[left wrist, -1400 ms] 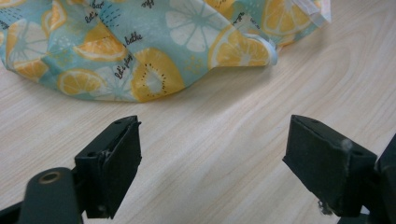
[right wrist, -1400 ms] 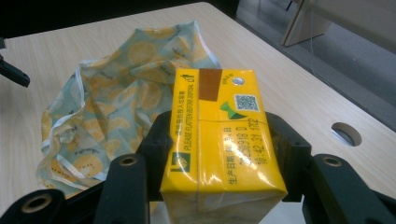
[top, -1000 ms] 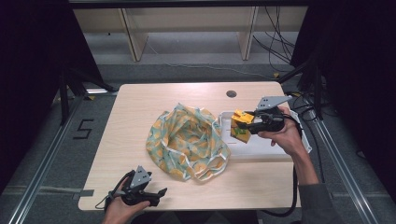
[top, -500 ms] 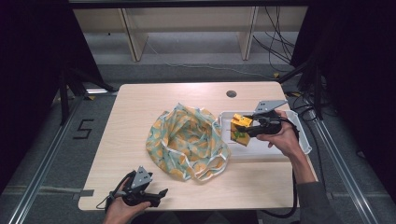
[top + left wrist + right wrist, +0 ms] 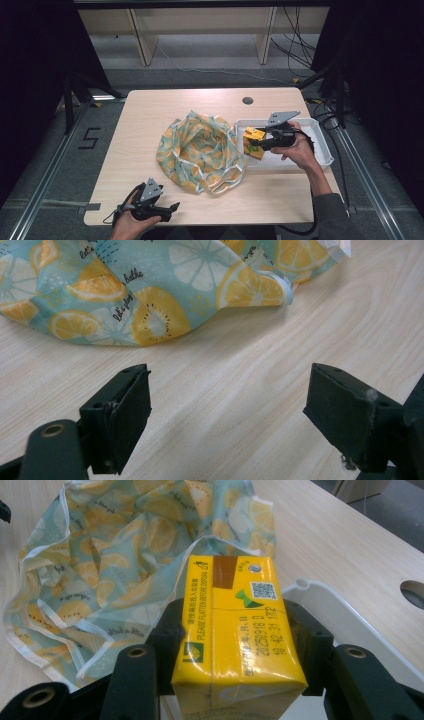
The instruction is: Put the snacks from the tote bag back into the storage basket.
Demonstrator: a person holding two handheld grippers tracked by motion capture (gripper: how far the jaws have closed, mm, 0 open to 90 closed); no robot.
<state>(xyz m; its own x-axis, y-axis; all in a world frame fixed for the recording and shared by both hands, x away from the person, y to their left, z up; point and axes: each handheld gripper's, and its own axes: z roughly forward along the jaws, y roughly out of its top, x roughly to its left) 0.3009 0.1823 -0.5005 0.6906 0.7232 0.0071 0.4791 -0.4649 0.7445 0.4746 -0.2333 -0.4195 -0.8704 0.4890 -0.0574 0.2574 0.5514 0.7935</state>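
A yellow drink carton (image 5: 237, 630) sits clamped between the black jaws of my right gripper (image 5: 240, 645). In the high view that right gripper (image 5: 260, 141) holds the carton (image 5: 253, 135) low over the left end of a white tray (image 5: 320, 145). A lemon-print cloth bag (image 5: 200, 150) lies crumpled at the table's middle, just left of the tray. My left gripper (image 5: 167, 210) rests near the table's front edge with its jaws wide apart. In its own view the left gripper (image 5: 230, 425) has bare wood between the jaws and the bag (image 5: 140, 285) lies beyond them.
The wooden table (image 5: 150, 110) has a round cable hole (image 5: 247, 100) at the back. Behind the table stand shelf legs and loose cables on the floor. Metal rails run along both sides of the table.
My right gripper has sunk a little with the carton toward the tray's left end. The left gripper has stayed put.
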